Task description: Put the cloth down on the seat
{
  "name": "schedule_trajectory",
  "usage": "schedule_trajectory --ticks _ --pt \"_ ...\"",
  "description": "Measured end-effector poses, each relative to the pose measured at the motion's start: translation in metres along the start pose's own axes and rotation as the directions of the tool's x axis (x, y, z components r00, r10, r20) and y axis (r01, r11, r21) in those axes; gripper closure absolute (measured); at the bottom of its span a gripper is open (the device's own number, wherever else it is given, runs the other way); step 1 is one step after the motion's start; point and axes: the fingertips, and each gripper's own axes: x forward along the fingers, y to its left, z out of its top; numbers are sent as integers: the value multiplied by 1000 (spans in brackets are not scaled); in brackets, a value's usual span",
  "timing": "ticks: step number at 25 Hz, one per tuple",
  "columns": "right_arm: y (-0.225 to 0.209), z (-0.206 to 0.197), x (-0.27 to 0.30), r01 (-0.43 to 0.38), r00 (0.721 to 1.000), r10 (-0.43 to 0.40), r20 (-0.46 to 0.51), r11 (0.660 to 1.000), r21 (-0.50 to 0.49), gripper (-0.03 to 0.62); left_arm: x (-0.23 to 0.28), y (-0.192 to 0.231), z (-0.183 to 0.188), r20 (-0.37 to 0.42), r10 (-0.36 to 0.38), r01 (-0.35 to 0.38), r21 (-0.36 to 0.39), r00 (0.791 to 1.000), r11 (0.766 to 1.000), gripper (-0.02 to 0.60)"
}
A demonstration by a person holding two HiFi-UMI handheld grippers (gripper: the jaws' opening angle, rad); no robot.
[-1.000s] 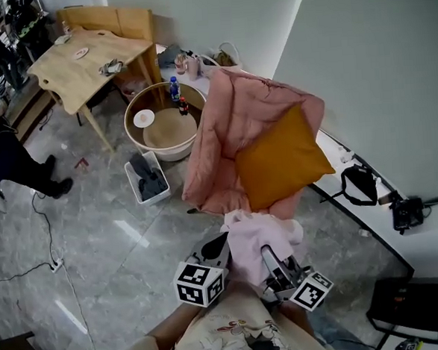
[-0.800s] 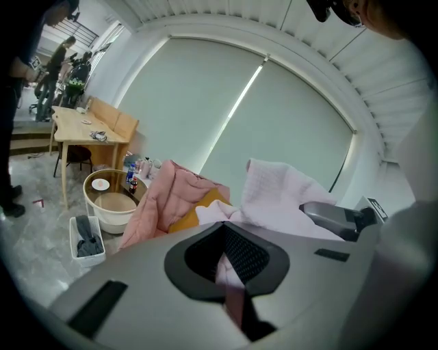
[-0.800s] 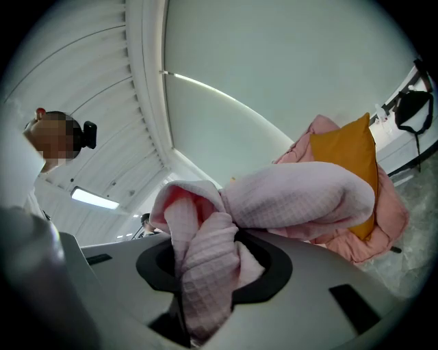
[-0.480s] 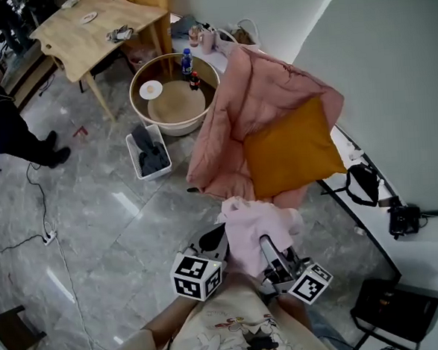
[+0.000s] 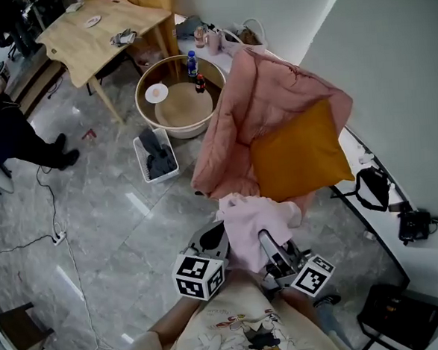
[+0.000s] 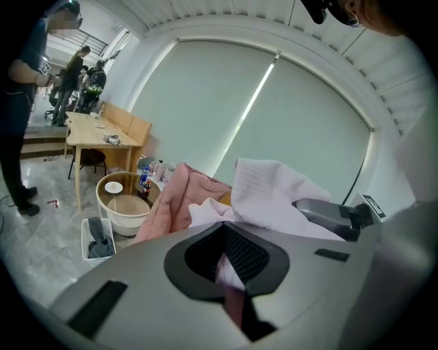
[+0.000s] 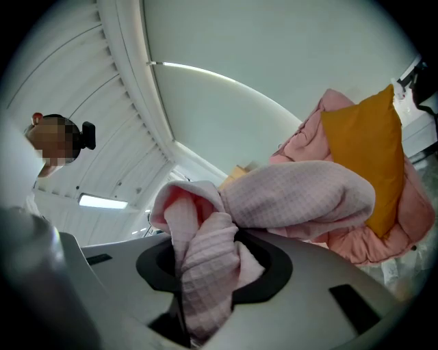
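Gripping is applied from both sides: the left gripper (image 5: 213, 240) and the right gripper (image 5: 274, 252) are each closed on the cloth (image 5: 251, 222), so that it is carried between them. In the left gripper view a narrow strip of the fabric is seen pinched in the slot between the dark, mesh-textured pads, with the jaws almost together. In the right gripper view a thicker, bunched fold is clamped, and the jaws are held partly apart by its bulk. The cloth is pale pink with a fine waffle-grid weave; it is soft and crumpled, and a rounded loop is thrown forward over the grey gripper bodies. It is held off the floor, just in front of the lower edge of the seat (image 5: 227, 171), and has not yet been laid on it. The seat is covered by a salmon-pink padded, quilted throw (image 5: 262, 100) with deep folds, against which a square mustard-yellow cushion (image 5: 298, 156) of smooth fabric is propped. Beyond it, a round tub-shaped table (image 5: 176, 115) and a pale wooden table (image 5: 104, 32) stand on glossy grey marble-pattern floor (image 5: 95, 216).
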Motion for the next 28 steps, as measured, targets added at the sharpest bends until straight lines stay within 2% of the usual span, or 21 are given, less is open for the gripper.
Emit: schedule_trajectory --ticks 11,19,28 --pt "-61 76 18 -56 996 60 -72 997 46 429 88 -16 25 -54 76 -76 5 996 997 577" --pt "-92 129 32 -114 986 121 -112 991 63 430 138 -28 51 -32 146 -146 -10 989 989 577" --pt "-113 165 44 -179 969 185 -161 983 50 430 176 -37 65 -22 196 -195 15 980 981 577"
